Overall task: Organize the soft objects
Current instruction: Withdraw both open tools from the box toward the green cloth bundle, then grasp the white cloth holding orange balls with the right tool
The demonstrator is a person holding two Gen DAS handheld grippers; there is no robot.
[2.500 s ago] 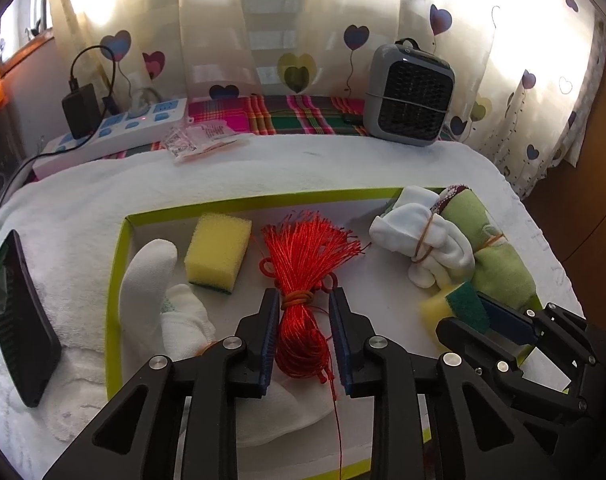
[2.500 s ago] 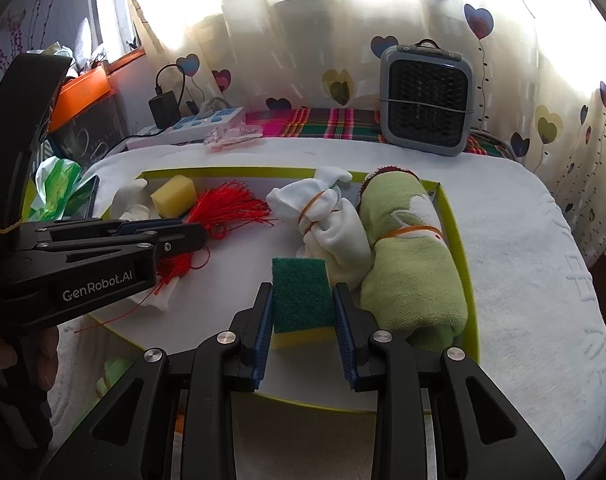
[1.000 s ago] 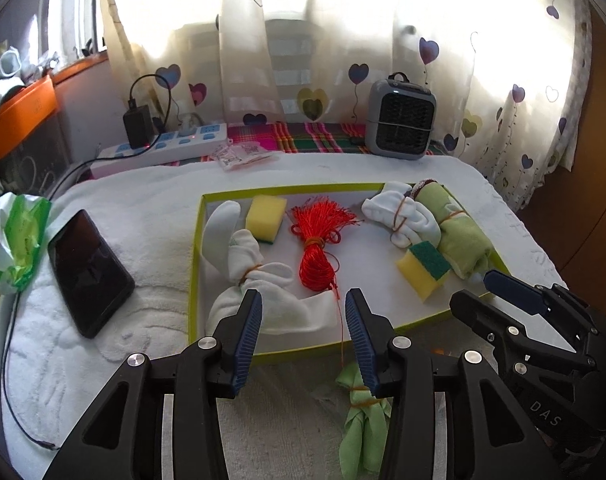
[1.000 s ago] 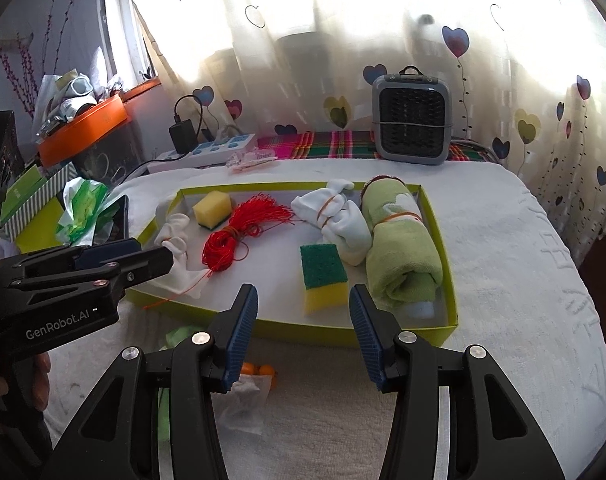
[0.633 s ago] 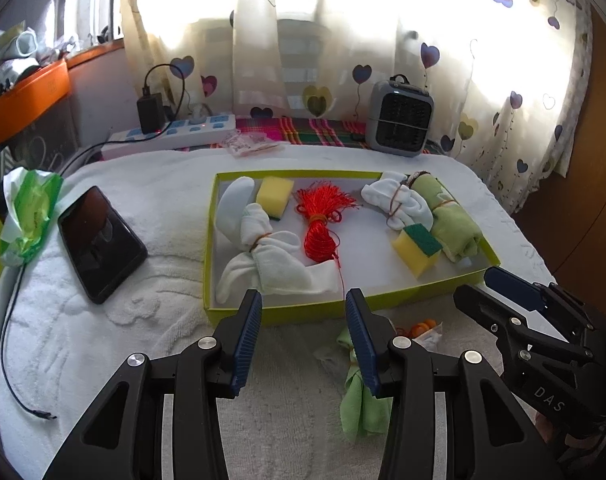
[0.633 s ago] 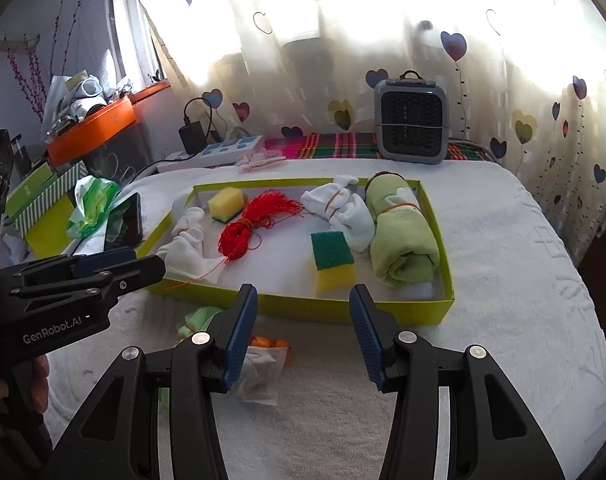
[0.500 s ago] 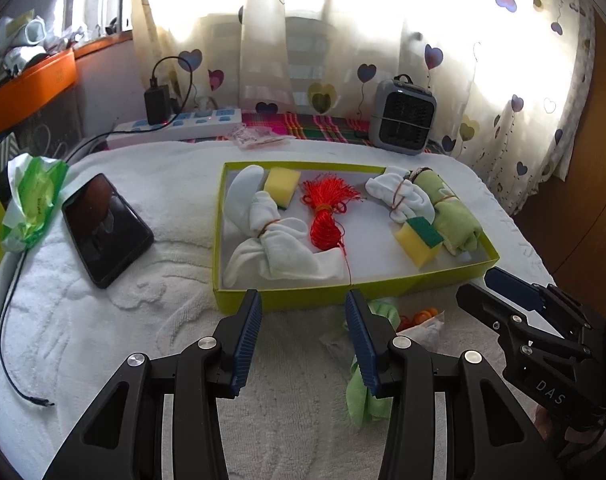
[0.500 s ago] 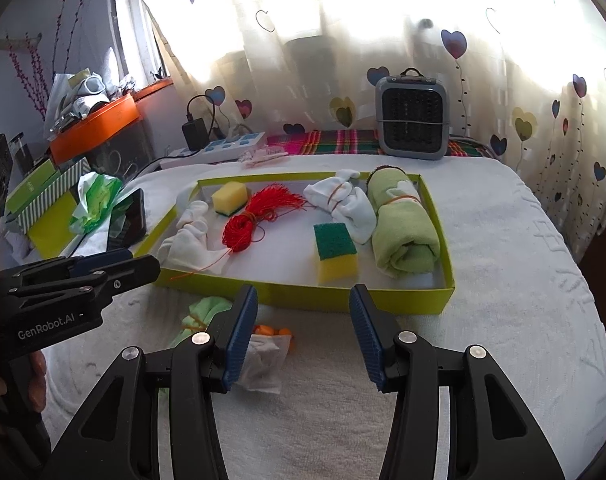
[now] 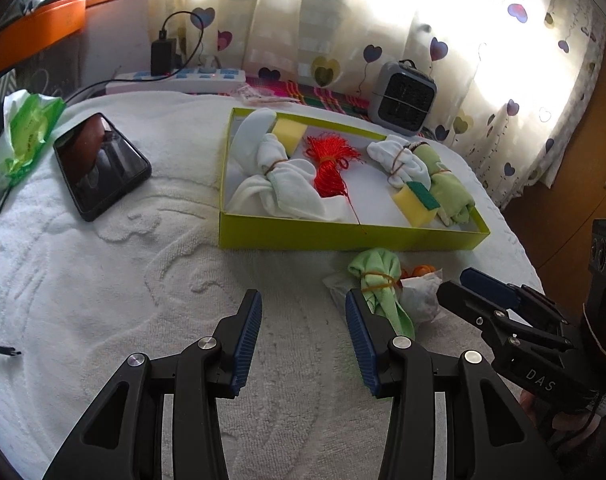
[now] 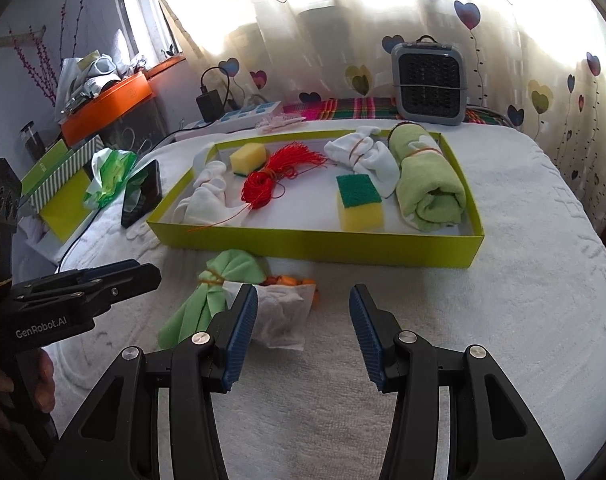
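Note:
A yellow-green box (image 9: 343, 235) (image 10: 315, 246) on the white towel holds a white cloth bundle (image 9: 287, 184), a red thread bundle (image 9: 331, 168) (image 10: 267, 184), two sponges, white socks (image 10: 363, 156) and a rolled green towel (image 10: 427, 184). In front of the box lie a tied green cloth (image 9: 379, 284) (image 10: 219, 284) and a white bag with orange bits (image 10: 281, 308). My left gripper (image 9: 301, 320) hangs open over bare towel, left of the green cloth. My right gripper (image 10: 303, 316) is open too, with the bag by its left finger.
A black phone (image 9: 101, 166) and a green wipes pack (image 9: 25, 132) lie at the left of the towel. A grey fan heater (image 10: 429, 84) and a power strip (image 9: 175, 78) stand behind the box. The bed edge drops off at the right.
Both grippers have drawn back from the box, leaving the red thread and the green-topped sponge inside it. The green cloth and the bag have come into view in front.

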